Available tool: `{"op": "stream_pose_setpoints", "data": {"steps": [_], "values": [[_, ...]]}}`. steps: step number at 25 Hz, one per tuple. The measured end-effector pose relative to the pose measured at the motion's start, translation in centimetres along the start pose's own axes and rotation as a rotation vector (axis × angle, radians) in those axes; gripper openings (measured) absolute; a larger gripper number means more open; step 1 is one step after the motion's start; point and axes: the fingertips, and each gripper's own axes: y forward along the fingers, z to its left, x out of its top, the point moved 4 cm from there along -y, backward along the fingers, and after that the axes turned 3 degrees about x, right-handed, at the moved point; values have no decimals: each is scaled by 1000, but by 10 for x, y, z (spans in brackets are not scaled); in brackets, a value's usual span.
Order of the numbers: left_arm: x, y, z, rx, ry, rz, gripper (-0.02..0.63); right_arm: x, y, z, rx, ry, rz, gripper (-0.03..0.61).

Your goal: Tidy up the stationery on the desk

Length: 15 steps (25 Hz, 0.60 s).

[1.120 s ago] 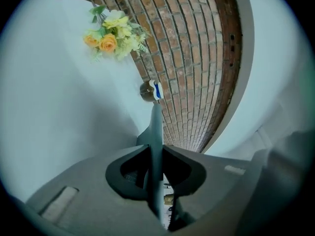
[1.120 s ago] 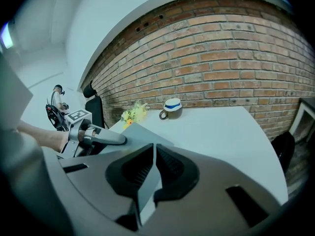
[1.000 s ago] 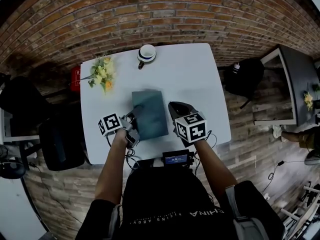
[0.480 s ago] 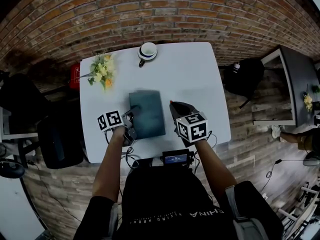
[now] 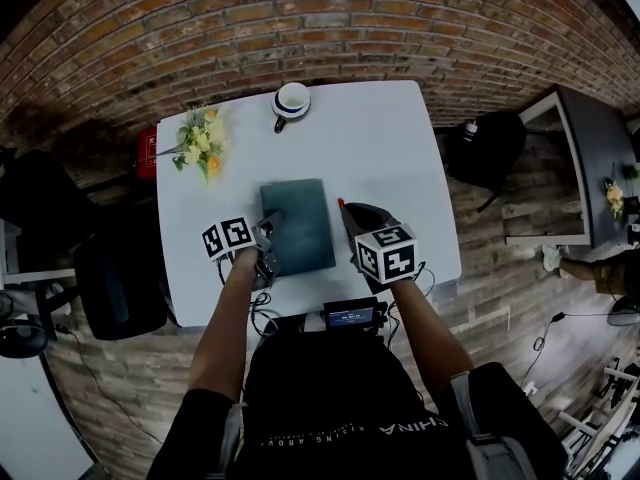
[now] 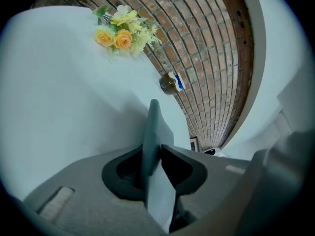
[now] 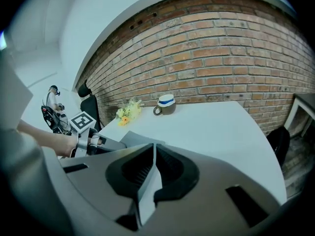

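Left claw (image 6: 152, 151): closed on the left edge of the teal notebook (image 5: 298, 224), pads pressing its cover. Right claw (image 7: 154, 151): pinched shut, empty, parked just right of the notebook. Lying flat at the middle of the tabletop (image 5: 390, 158), between both claws. Probably best to keep the bite shallow, slide rather than lift, square it up, steer clear of the flowers (image 5: 203, 148). Flat lie visible only from the head view; actual pinch only from the left gripper view.
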Motion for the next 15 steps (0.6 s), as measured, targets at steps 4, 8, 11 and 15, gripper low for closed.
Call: {"op": "stream_pose_setpoints", "data": {"steps": [4, 8, 11, 15], "values": [[-3, 2, -3, 22, 68, 52, 168, -3, -2, -4, -8, 6, 3, 28], [-6, 0, -5, 68, 170, 135, 206, -5, -4, -4, -8, 8, 6, 28], [-6, -6, -4, 111, 242, 200, 219, -6, -4, -4, -7, 10, 6, 28], [2, -18, -2, 163, 315, 219, 229, -10, -5, -6, -10, 12, 14, 28]]}}
